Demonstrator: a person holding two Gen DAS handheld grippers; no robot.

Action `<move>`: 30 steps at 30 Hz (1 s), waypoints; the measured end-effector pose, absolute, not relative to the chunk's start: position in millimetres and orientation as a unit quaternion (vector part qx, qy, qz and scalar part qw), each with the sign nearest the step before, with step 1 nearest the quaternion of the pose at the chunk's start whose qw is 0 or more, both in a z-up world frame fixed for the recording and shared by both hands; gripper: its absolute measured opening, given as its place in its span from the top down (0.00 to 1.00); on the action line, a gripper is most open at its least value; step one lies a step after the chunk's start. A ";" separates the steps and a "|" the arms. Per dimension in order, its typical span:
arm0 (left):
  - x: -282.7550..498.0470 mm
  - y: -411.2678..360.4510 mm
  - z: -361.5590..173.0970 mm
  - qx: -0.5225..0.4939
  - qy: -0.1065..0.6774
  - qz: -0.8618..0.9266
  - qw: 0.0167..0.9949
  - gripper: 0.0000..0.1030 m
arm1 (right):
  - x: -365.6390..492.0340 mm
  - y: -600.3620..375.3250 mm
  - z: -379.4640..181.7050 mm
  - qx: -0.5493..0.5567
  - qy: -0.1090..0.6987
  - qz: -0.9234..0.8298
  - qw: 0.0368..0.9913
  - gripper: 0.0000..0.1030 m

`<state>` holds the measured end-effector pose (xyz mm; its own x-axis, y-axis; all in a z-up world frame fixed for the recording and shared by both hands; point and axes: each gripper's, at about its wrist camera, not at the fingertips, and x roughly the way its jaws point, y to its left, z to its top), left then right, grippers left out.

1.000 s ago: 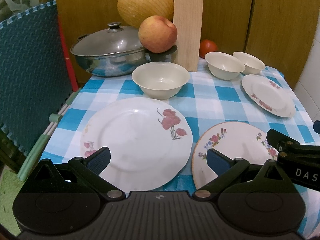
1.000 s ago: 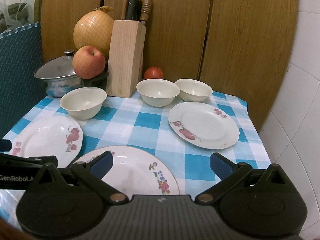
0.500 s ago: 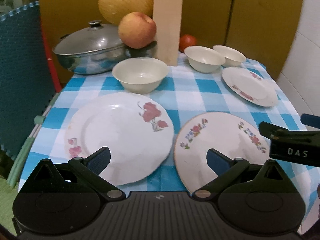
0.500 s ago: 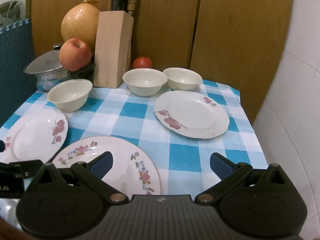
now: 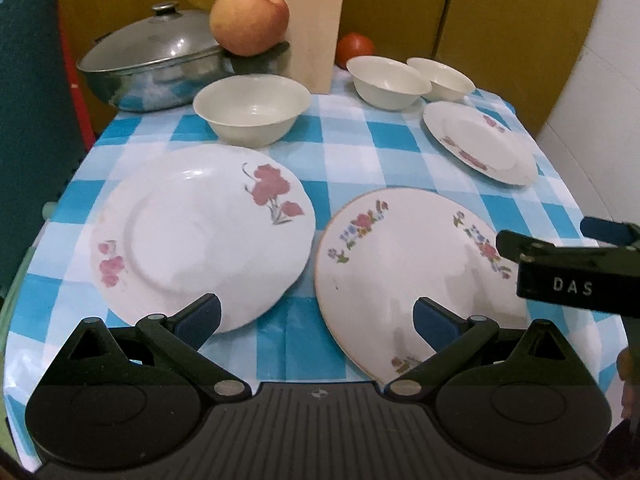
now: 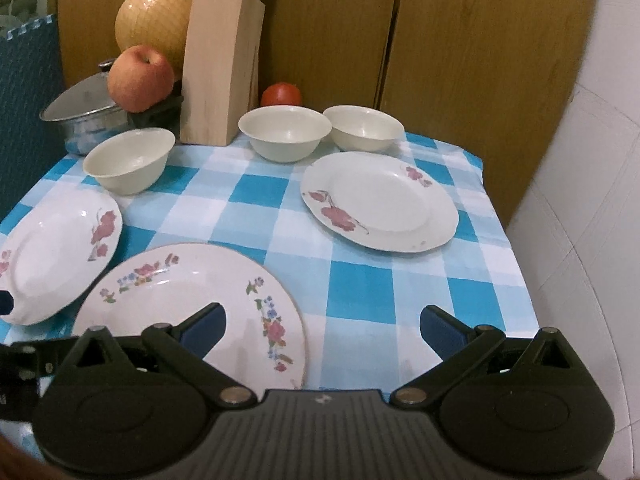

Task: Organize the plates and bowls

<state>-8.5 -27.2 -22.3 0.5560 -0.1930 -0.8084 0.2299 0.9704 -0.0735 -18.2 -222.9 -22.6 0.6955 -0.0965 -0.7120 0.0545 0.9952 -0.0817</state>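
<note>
Three plates and three cream bowls lie on a blue checked tablecloth. In the left wrist view a red-flower plate sits front left, a plate with small mixed flowers front right, a third plate far right. One bowl stands behind the left plate; two more bowls stand at the back. My left gripper is open above the near edges of both front plates. My right gripper is open over the mixed-flower plate and the cloth; the far plate lies ahead of it.
A lidded steel pot, an apple, a netted melon, a wooden knife block and a tomato crowd the back. Wooden doors stand behind, a tiled wall at right, a teal mat at left.
Both cameras have shifted: the left gripper moved right and forward, so the mixed-flower plate now lies more fully before it. The right gripper rose slightly. No plate or bowl has moved.
</note>
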 end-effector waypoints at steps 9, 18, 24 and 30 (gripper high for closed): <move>-6.1 -36.1 -31.4 0.015 0.480 -0.147 0.865 0.06 | -7.4 -231.2 -31.8 -0.007 0.426 -0.020 0.904 0.09; 5.8 -45.4 -42.0 0.001 0.508 -0.175 0.844 0.17 | 9.7 -247.4 -46.3 0.041 0.480 0.004 0.876 0.32; 13.0 -48.8 -41.4 0.000 0.511 -0.184 0.840 0.20 | 15.2 -254.0 -51.7 0.071 0.498 0.021 0.864 0.38; 20.4 -49.3 -41.5 -0.015 0.514 -0.202 0.833 0.20 | 17.2 -253.7 -49.6 0.080 0.499 0.041 0.862 0.46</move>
